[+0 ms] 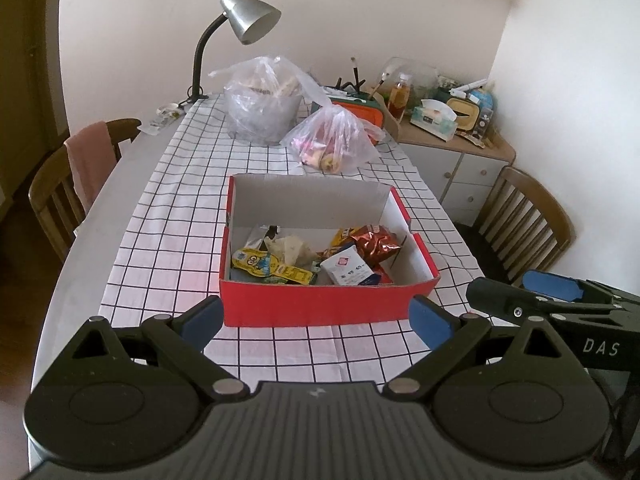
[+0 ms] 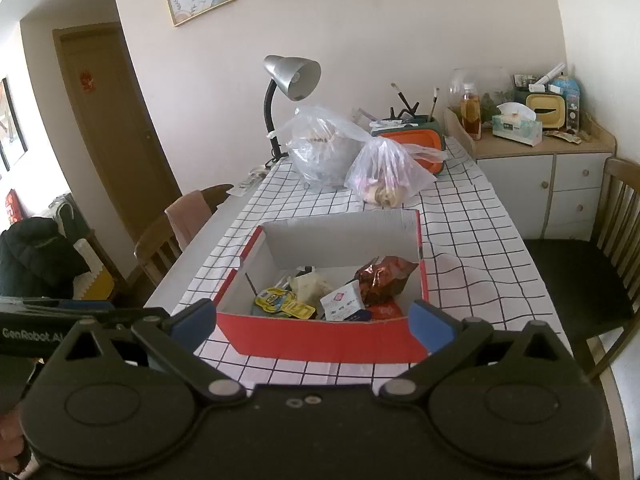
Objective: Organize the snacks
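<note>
snacks sit piled in the near half of a red box (image 1: 320, 304), which rests on the checked cloth (image 1: 168, 248) toward the near edge of the table (image 1: 120, 184). we see the box white inside and open on top, its far half bare. among the snacks we make out a yellow packet (image 1: 266, 266) at the left, a white sachet (image 1: 349, 270) with a red mark in the middle, and a crinkled shiny brown bag (image 1: 376, 243) at the right wall. we hold our left gripper (image 1: 316, 322) released and empty, just short of the box's near wall. our right gripper (image 2: 312, 320) is likewise spread wide and holds nothing. two clear plastic bags (image 1: 334, 142) stand beyond the box toward the far edge, near a grey lamp (image 1: 248, 16).
</note>
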`<state>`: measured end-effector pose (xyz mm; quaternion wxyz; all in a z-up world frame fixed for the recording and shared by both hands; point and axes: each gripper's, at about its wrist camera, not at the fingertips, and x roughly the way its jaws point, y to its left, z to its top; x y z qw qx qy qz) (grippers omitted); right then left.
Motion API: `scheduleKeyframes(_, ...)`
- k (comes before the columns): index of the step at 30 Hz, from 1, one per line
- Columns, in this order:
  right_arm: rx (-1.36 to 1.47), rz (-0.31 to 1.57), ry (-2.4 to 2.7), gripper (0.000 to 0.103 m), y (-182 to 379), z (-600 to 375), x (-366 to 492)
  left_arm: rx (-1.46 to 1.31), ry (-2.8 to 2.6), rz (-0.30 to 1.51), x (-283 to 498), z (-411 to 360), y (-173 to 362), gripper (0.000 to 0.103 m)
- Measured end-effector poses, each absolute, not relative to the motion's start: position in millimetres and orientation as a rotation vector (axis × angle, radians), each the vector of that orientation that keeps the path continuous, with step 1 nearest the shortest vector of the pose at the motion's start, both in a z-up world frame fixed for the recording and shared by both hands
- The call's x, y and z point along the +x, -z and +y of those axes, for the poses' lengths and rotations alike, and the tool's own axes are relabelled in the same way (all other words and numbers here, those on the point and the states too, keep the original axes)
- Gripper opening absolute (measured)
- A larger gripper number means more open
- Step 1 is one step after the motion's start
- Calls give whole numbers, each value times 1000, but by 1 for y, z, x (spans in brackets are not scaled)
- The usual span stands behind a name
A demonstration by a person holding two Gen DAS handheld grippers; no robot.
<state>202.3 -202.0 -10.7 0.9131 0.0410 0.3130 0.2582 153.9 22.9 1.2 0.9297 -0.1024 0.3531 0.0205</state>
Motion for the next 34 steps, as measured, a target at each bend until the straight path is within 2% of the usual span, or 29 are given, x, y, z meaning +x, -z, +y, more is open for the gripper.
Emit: scheduleKeyframes(34,114,663,-466,103,20,-195,193,-192,7,735,157,37,6,100)
